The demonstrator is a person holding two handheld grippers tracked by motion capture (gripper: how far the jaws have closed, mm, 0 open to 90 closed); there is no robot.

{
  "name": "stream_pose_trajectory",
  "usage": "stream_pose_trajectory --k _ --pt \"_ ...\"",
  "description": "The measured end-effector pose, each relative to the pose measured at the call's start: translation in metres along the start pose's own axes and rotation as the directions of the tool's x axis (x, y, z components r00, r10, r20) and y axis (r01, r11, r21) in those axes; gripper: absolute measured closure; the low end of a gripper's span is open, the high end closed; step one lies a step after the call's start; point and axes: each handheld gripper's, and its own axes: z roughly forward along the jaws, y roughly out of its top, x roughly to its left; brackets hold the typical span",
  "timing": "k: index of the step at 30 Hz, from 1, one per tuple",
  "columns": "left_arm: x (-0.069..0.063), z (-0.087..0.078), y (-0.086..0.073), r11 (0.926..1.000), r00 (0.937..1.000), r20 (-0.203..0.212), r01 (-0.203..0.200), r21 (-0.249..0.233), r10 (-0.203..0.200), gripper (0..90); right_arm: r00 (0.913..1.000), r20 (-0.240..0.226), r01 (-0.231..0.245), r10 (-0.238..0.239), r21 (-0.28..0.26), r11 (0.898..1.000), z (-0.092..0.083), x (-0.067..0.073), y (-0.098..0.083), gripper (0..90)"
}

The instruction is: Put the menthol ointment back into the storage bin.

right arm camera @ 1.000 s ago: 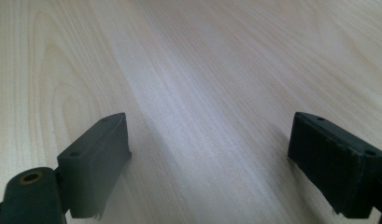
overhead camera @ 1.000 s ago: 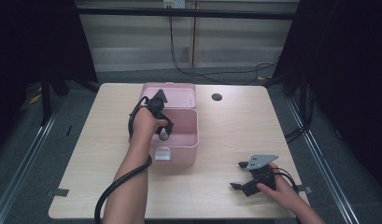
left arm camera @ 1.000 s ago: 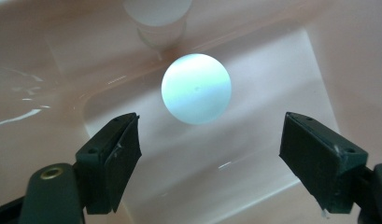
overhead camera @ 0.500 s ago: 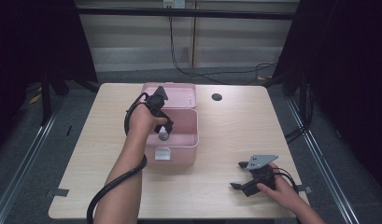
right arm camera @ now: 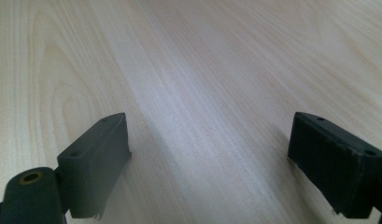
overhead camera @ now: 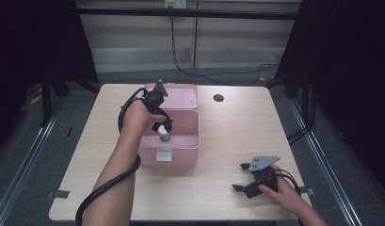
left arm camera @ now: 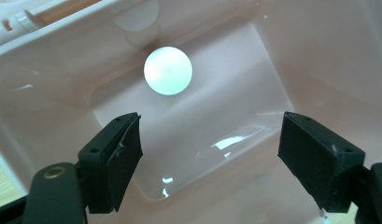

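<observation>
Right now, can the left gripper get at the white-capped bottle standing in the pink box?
Probably yes: the left gripper hangs right over the open pink box, jaws apart, and nothing lies between them and the bottle.

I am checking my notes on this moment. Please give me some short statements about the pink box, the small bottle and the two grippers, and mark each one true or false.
1. The pink plastic box stands open, its lid lying back. True.
2. The left gripper is clamped on the small white-capped bottle. False: its jaws are spread, and the bottle stands free inside the box.
3. The right gripper is low over the pale wooden table, jaws open, holding nothing. True.
4. The small black round mark on the table lies inside the box. False: it is on the tabletop, beside the lid.
</observation>
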Motion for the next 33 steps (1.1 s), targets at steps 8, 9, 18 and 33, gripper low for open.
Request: stream_pose_trajectory --k 8,9,18,33 --pt "0.004 -0.012 -0.009 1.0 0.9999 0.014 0.004 -0.003 -0.004 21.4 1.0 0.0 0.002 -0.002 0.0 1.0 0.0 0.0 0.0 12.2" --pt "0.004 -0.012 -0.009 1.0 0.9999 0.014 0.004 -0.003 -0.004 21.4 1.0 0.0 0.002 -0.002 0.0 1.0 0.0 0.0 0.0 12.2" --pt "0.014 -0.026 -0.024 0.9999 0.9994 0.033 0.011 -0.009 -0.011 21.6 1.0 0.0 0.002 -0.002 0.0 1.0 0.0 0.0 0.0 12.1" --pt "0.01 -0.048 -0.04 0.9996 0.9984 0.051 -0.027 -0.001 0.027 21.7 1.0 0.0 0.002 -0.002 0.0 1.0 0.0 0.0 0.0 12.1"
